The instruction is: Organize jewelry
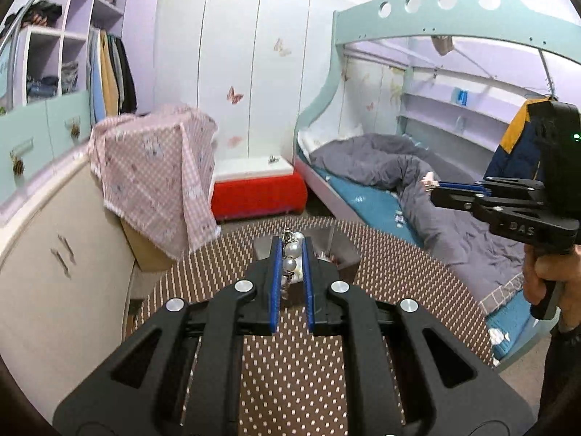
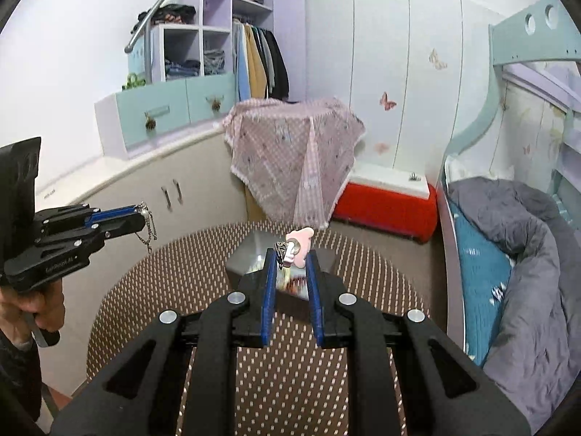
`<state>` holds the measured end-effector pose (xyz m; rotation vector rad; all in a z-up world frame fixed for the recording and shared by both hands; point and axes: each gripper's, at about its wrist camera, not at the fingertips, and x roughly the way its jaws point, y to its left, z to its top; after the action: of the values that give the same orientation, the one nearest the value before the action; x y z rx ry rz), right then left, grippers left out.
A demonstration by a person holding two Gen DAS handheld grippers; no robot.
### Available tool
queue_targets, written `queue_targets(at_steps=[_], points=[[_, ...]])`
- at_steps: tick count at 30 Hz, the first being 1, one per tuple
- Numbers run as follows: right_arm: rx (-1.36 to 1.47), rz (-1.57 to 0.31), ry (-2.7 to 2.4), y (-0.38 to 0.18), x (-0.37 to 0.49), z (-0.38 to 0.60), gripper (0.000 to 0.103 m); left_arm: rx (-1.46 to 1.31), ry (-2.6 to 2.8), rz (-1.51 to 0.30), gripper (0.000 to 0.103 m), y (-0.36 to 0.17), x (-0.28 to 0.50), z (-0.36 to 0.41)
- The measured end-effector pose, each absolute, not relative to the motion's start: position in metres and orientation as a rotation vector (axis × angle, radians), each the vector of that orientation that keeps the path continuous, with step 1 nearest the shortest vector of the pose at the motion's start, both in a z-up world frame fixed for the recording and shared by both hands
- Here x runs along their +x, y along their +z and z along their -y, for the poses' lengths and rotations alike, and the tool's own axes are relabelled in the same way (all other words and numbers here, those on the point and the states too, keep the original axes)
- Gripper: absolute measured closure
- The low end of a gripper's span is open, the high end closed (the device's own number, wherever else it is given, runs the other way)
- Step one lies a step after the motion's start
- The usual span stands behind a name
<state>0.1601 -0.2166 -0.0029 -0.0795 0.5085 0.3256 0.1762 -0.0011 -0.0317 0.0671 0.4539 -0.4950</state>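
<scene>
We note the left gripper (image 1: 291,250) clamped on a pearl-and-silver-chain bracelet (image 1: 290,254) — the right gripper (image 2: 290,254) on a pink, silver-trimmed ornament (image 2: 298,247), above the open grey box (image 2: 254,250).

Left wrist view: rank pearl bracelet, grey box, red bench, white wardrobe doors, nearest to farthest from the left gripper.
1. Pearl bracelet: clamped between the left gripper's pads.
2. Grey box: just beyond the fingertips, on the dotted table.
3. Red bench: on the floor past the table.
4. White wardrobe doors: back wall.

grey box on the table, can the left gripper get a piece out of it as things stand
Probably not yet: the left gripper is shut on a pearl chain, so it has no free grip. The way to the grey box on the dotted table looks open.
</scene>
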Motion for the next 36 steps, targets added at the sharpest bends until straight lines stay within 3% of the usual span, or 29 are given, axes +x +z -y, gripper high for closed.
queue_targets(at_steps=[10,25,26,27,28,29,30,36], points=[[-0.062,-0.541,0.36,0.01,0.204,0.206,0.088,0.03,-0.509,-0.476,0.092,-0.002,0.228,0.023],[0.052,-0.78,0.343,-0.05,0.3,0.202,0.087,0.019,-0.477,-0.723,0.09,-0.063,0.317,0.061],[0.068,-0.79,0.321,-0.054,0.301,0.206,0.077,0.027,-0.46,-0.743,0.065,-0.067,0.319,0.061],[0.08,-0.788,0.305,-0.053,0.301,0.206,0.052,0.028,-0.442,-0.75,0.04,-0.067,0.323,0.058],[0.09,-0.772,0.264,-0.053,0.298,0.211,0.038,0.015,-0.405,-0.709,0.011,-0.065,0.319,0.051],[0.096,-0.743,0.225,-0.052,0.293,0.217,0.012,0.009,-0.386,-0.67,0.006,-0.063,0.315,0.047],[0.1,-0.723,0.214,-0.05,0.29,0.221,0.007,0.009,-0.367,-0.655,0.006,-0.062,0.312,0.042],[0.116,-0.696,0.188,-0.041,0.266,0.23,0.007,0.001,-0.27,-0.638,0.006,-0.053,0.291,0.02]])
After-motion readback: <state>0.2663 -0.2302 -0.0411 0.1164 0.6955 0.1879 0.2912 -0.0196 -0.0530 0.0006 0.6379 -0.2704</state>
